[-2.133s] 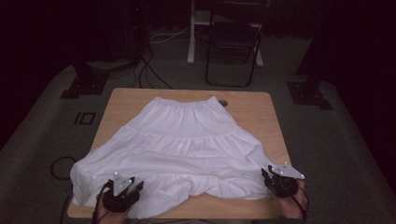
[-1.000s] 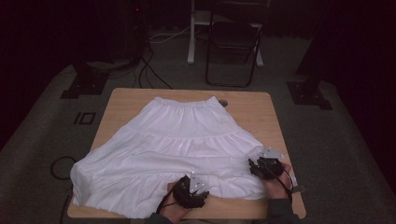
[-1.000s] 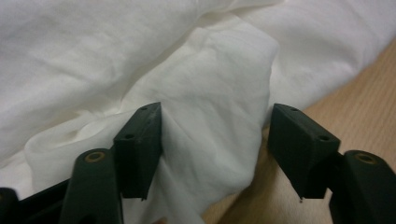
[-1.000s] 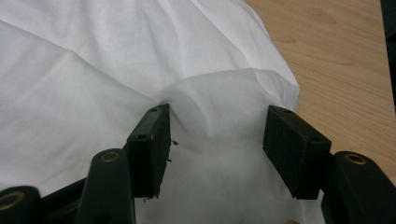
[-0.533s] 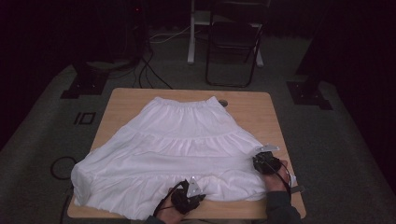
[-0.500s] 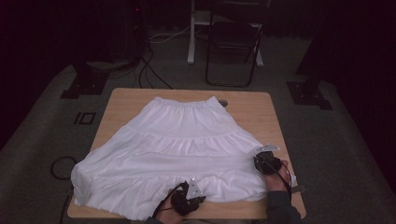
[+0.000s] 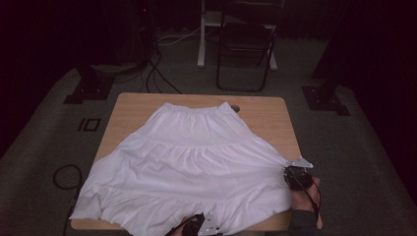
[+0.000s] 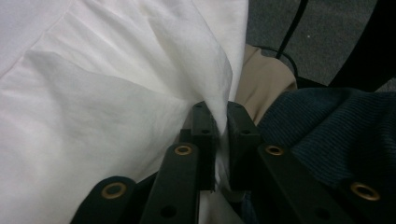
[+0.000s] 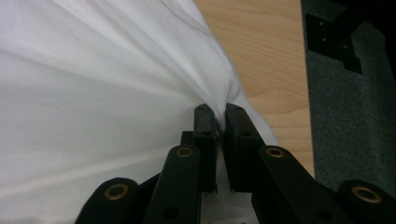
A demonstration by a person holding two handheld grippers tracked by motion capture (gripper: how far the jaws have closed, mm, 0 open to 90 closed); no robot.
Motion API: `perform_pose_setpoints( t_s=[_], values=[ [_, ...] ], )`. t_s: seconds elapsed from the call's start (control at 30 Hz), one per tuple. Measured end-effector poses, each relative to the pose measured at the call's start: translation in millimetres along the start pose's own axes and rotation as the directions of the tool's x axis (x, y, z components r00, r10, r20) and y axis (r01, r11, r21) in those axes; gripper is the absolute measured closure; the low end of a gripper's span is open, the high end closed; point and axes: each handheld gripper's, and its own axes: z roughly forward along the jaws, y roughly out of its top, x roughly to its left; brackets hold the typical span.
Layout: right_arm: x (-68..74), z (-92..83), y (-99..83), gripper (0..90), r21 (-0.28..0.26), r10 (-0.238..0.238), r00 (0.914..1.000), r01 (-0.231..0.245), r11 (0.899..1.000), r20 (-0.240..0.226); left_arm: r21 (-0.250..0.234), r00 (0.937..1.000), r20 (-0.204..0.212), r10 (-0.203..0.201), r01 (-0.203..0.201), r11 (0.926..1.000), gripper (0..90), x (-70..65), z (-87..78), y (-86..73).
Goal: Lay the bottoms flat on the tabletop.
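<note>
Pinching the white skirt [image 7: 196, 162] at its hem, the left tool [image 8: 218, 123] has just clamped cloth. Right tool [image 9: 218, 122] has just clamped the side edge over the table [image 7: 265, 110].

Counter [image 7: 265, 115]: light wooden top, rectangular, standing on a grey carpeted floor [image 7: 44, 162].
On the counter: a white tiered skirt [image 7: 196, 162], spread flat, waistband toward the far edge, hem toward the near edge.
Coverage: the skirt takes up most of the top; bare wood shows along the far edge, the far corners and the right side.
Overhang: the hem spills past the near edge and the near left corner.
Right side: cloth drawn into a taut point near the counter's right edge, with creases fanning back across the wood.
Hole: a small round opening [image 7: 235, 108] in the top, just beside the waistband's right end.
</note>
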Motion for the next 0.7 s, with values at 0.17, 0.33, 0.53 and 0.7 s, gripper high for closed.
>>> perform_pose_setpoints(
  t_s=[0.17,0.33,0.53,0.7],
  values=[
    [3.1,-13.2,-1.4,64.8,-0.105,-0.067,0.9956,0.060,0.993,-0.066,-0.086,0.9960,-0.061,-0.065,0.059,0.9945,65.2,16.5,-24.7,3.9],
    [-0.1,-30.7,-10.1,63.3,-0.150,-0.051,0.9965,0.041,0.988,-0.066,-0.153,0.9662,-0.214,-0.144,0.113,0.9818,60.0,45.3,-63.3,-0.1],
    [-9.6,-34.4,-19.8,64.9,-0.143,-0.049,0.9963,0.039,0.989,-0.071,-0.173,0.8593,-0.444,-0.255,0.196,0.9651,54.6,84.2,-90.4,-23.8],
    [-6.0,-28.8,-10.2,64.9,-0.158,-0.059,0.9934,0.043,0.986,-0.098,-0.167,0.7381,-0.583,-0.340,0.300,0.9391,50.1,119.5,-101.1,-51.7]
  ],
)
